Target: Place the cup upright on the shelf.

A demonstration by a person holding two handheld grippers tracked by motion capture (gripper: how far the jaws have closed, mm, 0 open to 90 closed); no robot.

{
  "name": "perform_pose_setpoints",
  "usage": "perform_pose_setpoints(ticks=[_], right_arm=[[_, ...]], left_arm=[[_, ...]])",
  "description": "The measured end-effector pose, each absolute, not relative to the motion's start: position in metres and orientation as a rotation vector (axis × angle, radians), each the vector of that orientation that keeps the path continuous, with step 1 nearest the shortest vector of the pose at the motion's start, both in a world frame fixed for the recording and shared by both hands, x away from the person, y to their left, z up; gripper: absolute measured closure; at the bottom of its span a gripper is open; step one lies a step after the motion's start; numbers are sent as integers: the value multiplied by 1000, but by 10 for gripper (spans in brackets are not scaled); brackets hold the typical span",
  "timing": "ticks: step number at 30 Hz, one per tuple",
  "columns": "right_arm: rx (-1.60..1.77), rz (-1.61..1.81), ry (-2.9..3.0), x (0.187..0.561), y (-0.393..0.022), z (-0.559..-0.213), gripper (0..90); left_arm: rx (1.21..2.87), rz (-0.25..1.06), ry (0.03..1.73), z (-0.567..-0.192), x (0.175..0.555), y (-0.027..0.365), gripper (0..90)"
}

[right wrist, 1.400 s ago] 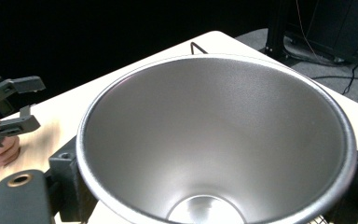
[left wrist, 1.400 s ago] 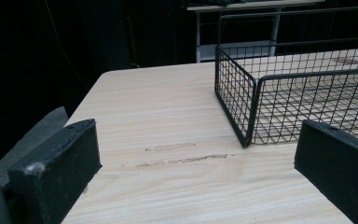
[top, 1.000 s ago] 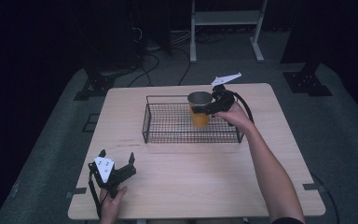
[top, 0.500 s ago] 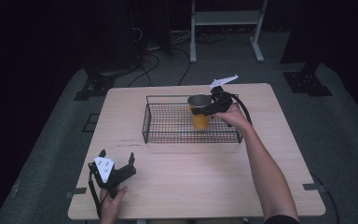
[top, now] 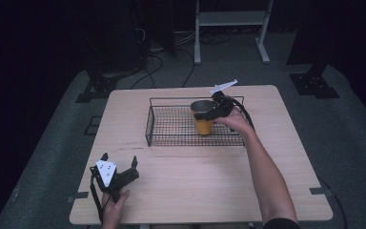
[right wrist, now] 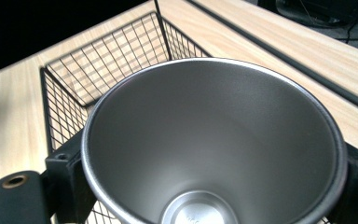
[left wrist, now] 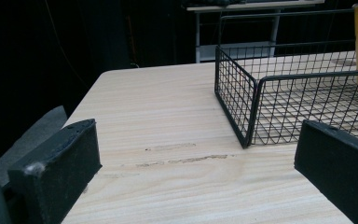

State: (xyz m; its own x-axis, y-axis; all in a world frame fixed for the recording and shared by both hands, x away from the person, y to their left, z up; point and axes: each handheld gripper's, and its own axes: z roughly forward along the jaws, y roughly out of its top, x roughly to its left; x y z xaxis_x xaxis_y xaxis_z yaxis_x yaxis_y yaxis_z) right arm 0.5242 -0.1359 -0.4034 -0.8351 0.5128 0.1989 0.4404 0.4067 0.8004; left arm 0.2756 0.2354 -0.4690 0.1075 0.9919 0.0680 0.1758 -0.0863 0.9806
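Two grippers in play here, one in each of my hands. My right gripper [top: 208,113] has its jaws clamped on a cup [top: 203,117], one jaw on each side just below the rim. The cup's a tapered thing: orange-yellow on the outside, brushed steel on the inside, with a thin rolled metal lip and a flat round bottom. From the right gripper view I'm looking straight down into it, and it's all smooth grey metal in there. It sits upright inside the wire basket [top: 171,125], over toward the right half. Can't quite tell whether the base is resting on the mesh floor or just above it.

That basket is black wire, rectangular, fine grid for floor and walls with a thicker rod running round the top edge. It's on the far middle of the table [top: 186,186], which is pale wood with long straight grain and a couple of faint dark scuffs in front of the basket's near left corner.

My left gripper [top: 119,164] is down at the near left corner of the table, well apart from the basket, jaws spread wide with nothing between them. The pads look matte black and blocky.
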Motion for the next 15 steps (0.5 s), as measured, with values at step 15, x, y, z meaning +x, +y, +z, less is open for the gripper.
perform_pose_setpoints(ticks=[15], right_arm=[[807, 1390, 2566, 524, -128, -413, 95]], left_arm=[[1447, 1095, 1224, -469, 276, 236, 0]])
